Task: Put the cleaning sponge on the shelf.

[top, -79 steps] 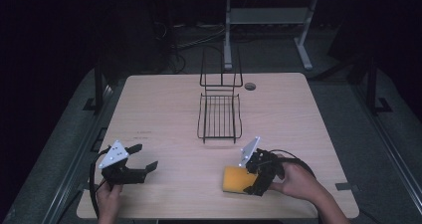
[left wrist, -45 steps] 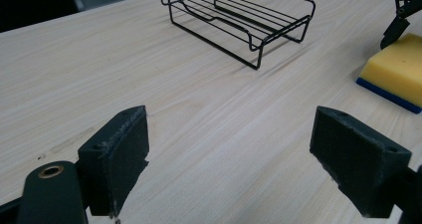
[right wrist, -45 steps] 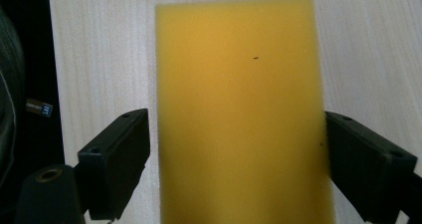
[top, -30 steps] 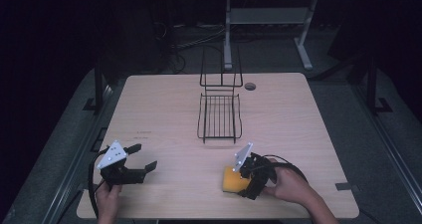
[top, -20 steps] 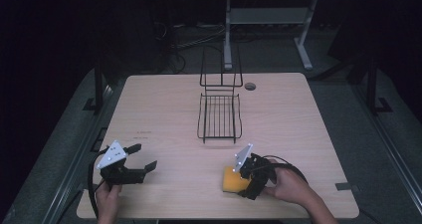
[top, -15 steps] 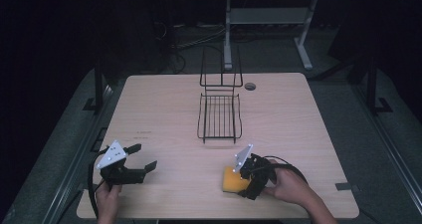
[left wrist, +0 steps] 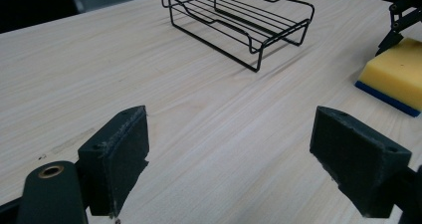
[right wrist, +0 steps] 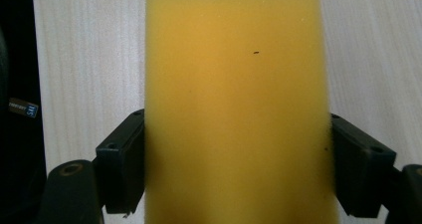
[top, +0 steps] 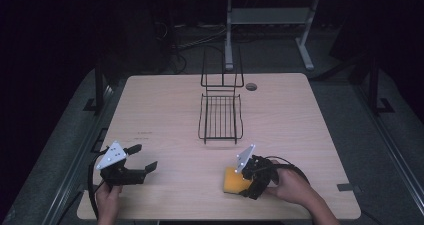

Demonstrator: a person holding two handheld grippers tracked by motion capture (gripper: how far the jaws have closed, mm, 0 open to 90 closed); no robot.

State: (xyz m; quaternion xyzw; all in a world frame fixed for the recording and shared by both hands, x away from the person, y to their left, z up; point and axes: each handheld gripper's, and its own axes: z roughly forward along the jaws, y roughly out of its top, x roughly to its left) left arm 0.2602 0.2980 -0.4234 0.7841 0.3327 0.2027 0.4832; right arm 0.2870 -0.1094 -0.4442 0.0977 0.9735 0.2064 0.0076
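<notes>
The yellow sponge (top: 234, 180) with a blue underside lies in the lower right of the high view, on the worktop (top: 290, 120). The right claw (top: 248, 182) grips its two sides. At lower left, the left claw (top: 142, 158) is wide open, holding nothing. A black wire rack (top: 220, 116) stands in the centre.

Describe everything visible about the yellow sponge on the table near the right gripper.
The rectangular yellow foam sponge has a thin dark blue layer beneath, seen in the left gripper view. It lies flat, yellow face up, on the pale wooden table near its front edge, right of centre. The right gripper straddles it, both black jaws against its long sides. A tiny dark speck marks its top.
</notes>
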